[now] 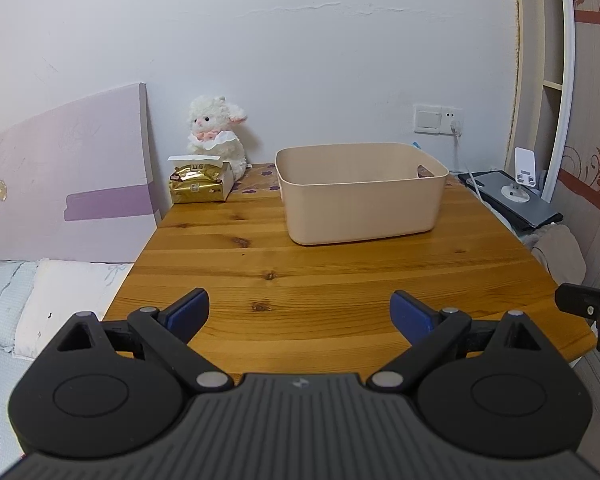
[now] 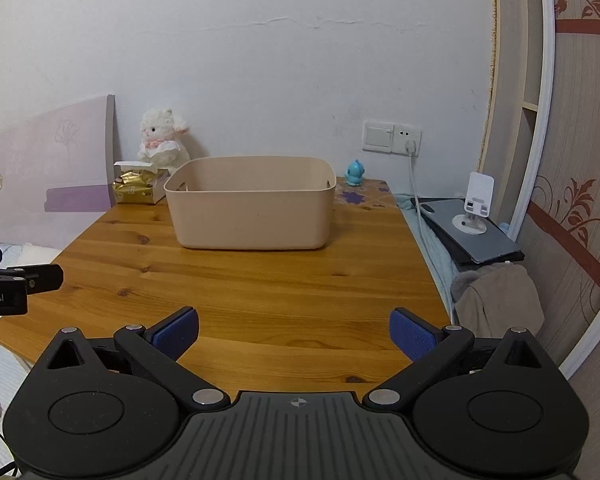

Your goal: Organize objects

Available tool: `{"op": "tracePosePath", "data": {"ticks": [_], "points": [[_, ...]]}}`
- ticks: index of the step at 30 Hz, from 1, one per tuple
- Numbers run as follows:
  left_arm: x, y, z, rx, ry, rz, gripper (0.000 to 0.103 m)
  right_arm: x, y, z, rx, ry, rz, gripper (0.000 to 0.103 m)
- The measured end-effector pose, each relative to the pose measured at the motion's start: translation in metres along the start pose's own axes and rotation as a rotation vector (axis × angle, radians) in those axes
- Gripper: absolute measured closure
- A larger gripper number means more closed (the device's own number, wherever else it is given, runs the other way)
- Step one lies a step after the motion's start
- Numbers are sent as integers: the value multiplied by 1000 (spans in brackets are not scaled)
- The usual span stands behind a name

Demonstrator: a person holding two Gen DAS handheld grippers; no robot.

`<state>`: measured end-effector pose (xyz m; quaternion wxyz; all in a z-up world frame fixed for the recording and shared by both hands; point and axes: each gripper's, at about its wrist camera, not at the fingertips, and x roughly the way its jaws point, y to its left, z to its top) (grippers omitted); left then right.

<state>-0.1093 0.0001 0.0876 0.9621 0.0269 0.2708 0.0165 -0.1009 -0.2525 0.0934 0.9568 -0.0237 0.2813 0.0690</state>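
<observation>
A beige plastic bin (image 1: 360, 196) (image 2: 252, 204) stands toward the back of the wooden table (image 1: 300, 276) (image 2: 240, 292). A white plush lamb (image 1: 216, 136) (image 2: 162, 136) sits at the back left, behind a gold tissue pack (image 1: 198, 186) (image 2: 136, 188). A small blue figure (image 2: 355, 173) stands behind the bin's right side. My left gripper (image 1: 299, 314) is open and empty over the table's near edge. My right gripper (image 2: 294, 332) is open and empty over the near edge too, to the right of the left one.
A bed with a pillow (image 1: 60, 300) lies left of the table. A dark tablet with a white stand (image 2: 474, 226) lies on a surface to the right, with a cable (image 2: 418, 208) from the wall socket and a brown cloth (image 2: 496, 296) beside it.
</observation>
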Motion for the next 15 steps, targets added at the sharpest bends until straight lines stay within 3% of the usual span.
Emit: {"op": "tracePosePath", "data": {"ticks": [15], "points": [[3, 0, 7, 2, -9, -16, 6, 13, 1, 2, -13, 35, -7, 0]]}}
